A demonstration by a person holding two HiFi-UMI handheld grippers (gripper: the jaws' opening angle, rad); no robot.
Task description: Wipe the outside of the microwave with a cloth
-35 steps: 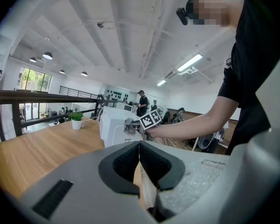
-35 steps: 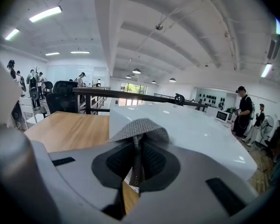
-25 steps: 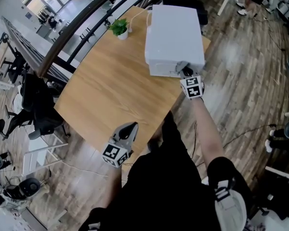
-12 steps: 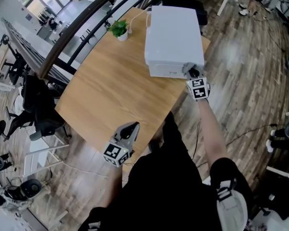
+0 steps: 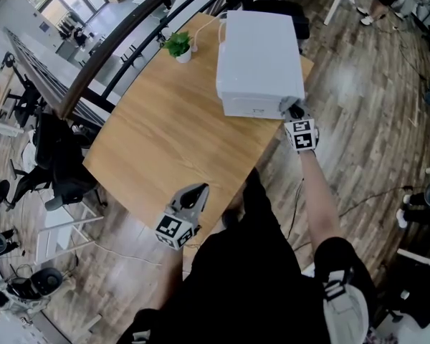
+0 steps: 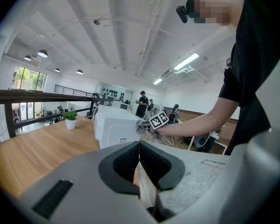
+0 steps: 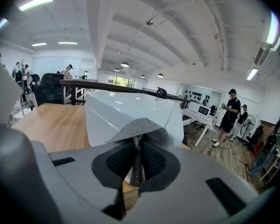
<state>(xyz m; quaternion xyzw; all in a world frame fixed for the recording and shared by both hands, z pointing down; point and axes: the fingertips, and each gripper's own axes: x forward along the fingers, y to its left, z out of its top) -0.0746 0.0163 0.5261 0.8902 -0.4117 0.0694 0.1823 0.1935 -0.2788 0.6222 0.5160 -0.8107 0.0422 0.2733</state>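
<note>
— Microwave position, please?
— White, at the far end of a wooden table. A small potted plant stands to its left.
— And the grippers?
— The right gripper is at the microwave's near right corner, jaws clamped on a grey cloth held against that corner. The left gripper is well short of the microwave, jaws pressed together with nothing between them.
</note>
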